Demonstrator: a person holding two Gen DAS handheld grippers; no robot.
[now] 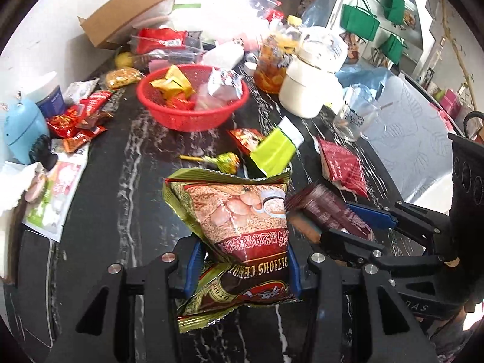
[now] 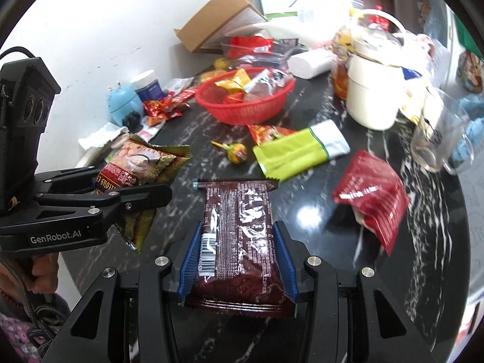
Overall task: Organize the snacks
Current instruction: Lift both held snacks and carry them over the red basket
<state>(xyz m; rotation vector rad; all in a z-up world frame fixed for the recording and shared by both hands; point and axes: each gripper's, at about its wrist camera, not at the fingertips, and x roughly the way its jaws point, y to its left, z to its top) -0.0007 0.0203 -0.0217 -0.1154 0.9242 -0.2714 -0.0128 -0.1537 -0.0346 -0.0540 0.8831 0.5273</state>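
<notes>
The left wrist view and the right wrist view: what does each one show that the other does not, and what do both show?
Only the left wrist view shows the green bags hanging in the background and the front of the cereal packet in the left claw.

Only the right wrist view shows the full back of the dark brown packet in the right claw, with its barcode.

Both show the red basket holding snacks, the lime green packet, the lollipop, the white jug and the cardboard box.
</notes>
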